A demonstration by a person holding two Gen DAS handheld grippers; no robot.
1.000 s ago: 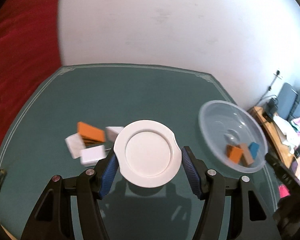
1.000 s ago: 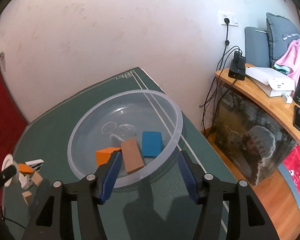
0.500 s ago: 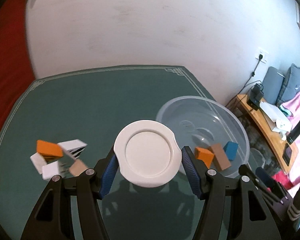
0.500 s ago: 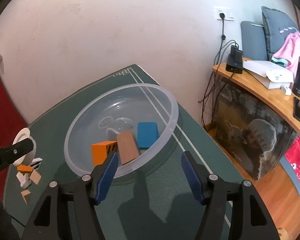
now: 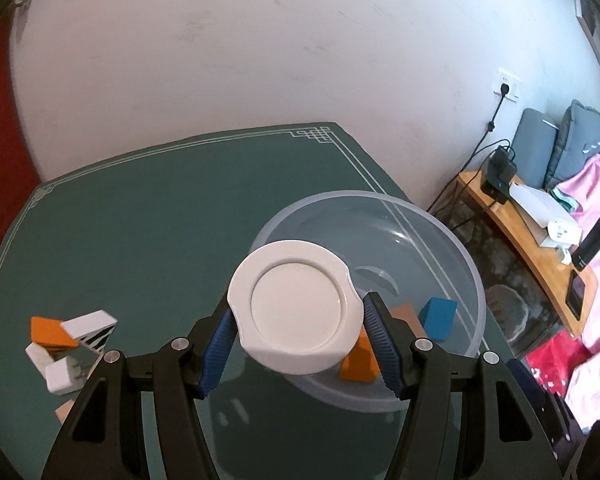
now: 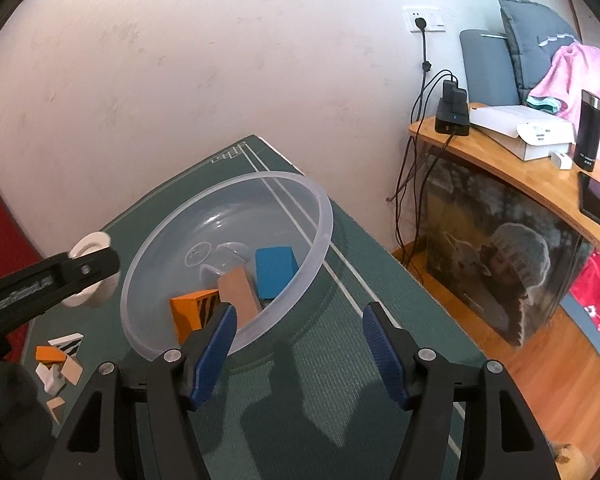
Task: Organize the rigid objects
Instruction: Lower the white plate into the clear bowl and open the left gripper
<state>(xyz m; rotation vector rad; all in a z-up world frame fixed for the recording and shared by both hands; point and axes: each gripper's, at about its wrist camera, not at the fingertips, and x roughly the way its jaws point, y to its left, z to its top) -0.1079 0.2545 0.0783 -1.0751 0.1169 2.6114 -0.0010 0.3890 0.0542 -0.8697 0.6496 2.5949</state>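
Left wrist view: left gripper (image 5: 298, 330) clamps the white plate (image 5: 294, 307) by its rim, held in the air over the near-left edge of the bowl (image 5: 432, 220). Step: carry plate to bowl. Right gripper (image 6: 296, 338) fingers have just been opening, nothing between them, near the bowl's near rim. Next, probably: centre plate over bowl, lower, release clear of the blocks (image 5: 438, 317). More pieces (image 5: 66, 342) lie on the counter (image 5: 140, 220), far left.

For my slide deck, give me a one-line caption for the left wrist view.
Left gripper carries a white dish at the near rim of the clear bowl holding colored blocks.
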